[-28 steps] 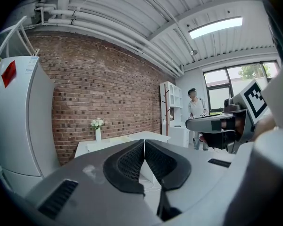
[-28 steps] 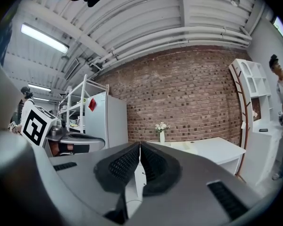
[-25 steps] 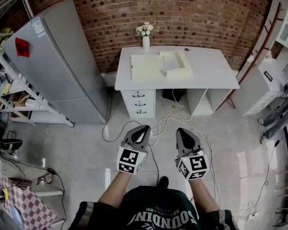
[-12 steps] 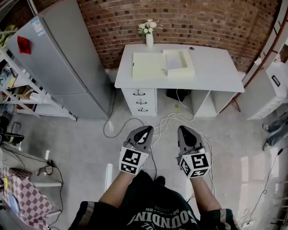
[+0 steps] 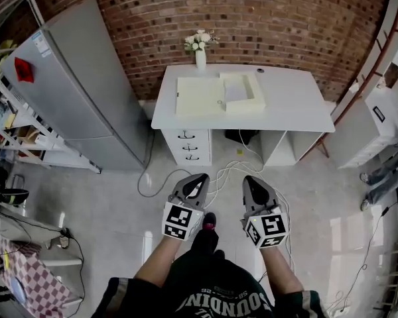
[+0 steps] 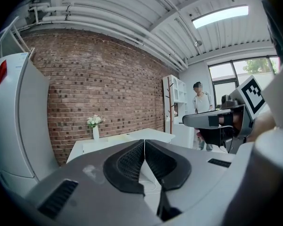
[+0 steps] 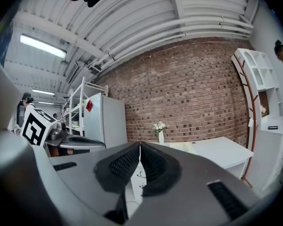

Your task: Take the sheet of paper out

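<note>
Both forearms out fwd, side by side. L gripper & R gripper held over floor, tips twd desk, near each other, not touching. Both tongs pinched fully together, nothing btwn them; each gripper view shows the pads meeting. Desk well apart from grippers, against brick wall. On it: open box w/ pale paper inside, lid flat just left of box, vase w/ flowers at back edge. Cables on floor btwn grippers & desk. Fridge left of desk, shelf further left. Another person at far right edge.
</note>
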Motion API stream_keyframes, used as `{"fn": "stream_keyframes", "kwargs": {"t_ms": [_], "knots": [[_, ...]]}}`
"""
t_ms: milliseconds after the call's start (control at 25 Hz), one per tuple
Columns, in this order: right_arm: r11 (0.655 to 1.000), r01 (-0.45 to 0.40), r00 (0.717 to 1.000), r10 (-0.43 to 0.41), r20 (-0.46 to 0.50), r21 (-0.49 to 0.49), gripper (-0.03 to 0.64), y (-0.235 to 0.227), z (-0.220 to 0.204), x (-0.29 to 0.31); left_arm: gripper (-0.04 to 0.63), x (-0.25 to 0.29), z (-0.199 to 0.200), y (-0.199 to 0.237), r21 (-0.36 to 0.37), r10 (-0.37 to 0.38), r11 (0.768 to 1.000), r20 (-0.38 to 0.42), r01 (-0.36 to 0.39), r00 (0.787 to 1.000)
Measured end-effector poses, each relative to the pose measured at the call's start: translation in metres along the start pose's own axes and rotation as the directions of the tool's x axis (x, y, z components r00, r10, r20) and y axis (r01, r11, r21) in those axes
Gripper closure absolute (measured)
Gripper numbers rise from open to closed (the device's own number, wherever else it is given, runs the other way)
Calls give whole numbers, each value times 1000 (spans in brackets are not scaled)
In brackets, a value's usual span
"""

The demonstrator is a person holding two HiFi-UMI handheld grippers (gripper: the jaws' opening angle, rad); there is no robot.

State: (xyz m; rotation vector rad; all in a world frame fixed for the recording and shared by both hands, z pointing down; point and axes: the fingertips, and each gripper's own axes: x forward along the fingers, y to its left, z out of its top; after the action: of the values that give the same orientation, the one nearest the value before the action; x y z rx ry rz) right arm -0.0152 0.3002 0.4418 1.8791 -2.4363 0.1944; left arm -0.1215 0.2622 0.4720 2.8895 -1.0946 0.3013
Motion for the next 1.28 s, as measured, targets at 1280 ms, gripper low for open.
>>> {"fn": "stream_keyframes", "kwargs": {"t_ms": [1280], "knots": [[984, 173, 982, -175, -70, -32, 548, -92, 24, 192, 582, 196, 26, 150, -24, -162, 986, 37, 163, 986]]}}
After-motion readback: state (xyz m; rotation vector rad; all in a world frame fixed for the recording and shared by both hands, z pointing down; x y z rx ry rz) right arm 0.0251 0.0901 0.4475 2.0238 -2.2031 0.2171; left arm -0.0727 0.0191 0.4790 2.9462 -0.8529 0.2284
